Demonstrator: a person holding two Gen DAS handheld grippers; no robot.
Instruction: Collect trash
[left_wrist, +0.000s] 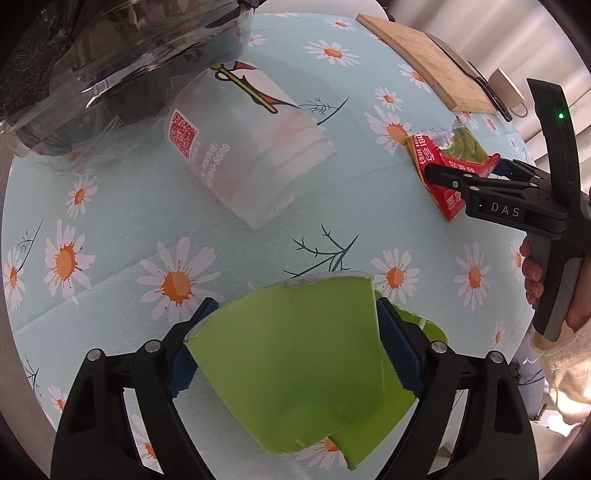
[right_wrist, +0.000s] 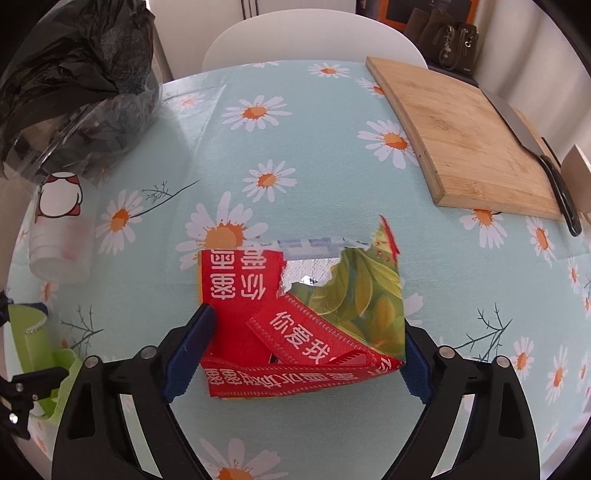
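My left gripper (left_wrist: 291, 343) is shut on a torn green paper cup (left_wrist: 295, 365), held just above the daisy tablecloth. My right gripper (right_wrist: 306, 343) is shut on a torn red and green snack wrapper (right_wrist: 295, 317); the wrapper also shows in the left wrist view (left_wrist: 443, 162) at the right, with the right gripper (left_wrist: 465, 173) on it. A clear plastic cup (left_wrist: 251, 151) lies on its side in the middle of the table; it also shows in the right wrist view (right_wrist: 59, 236) at the left. A bin lined with a black bag (right_wrist: 74, 88) stands at the far left.
A wooden cutting board (right_wrist: 469, 136) with a knife (right_wrist: 535, 155) along its right side lies at the far right. A white chair (right_wrist: 314, 40) stands behind the table. The green cup and left gripper show at the lower left of the right wrist view (right_wrist: 33, 343).
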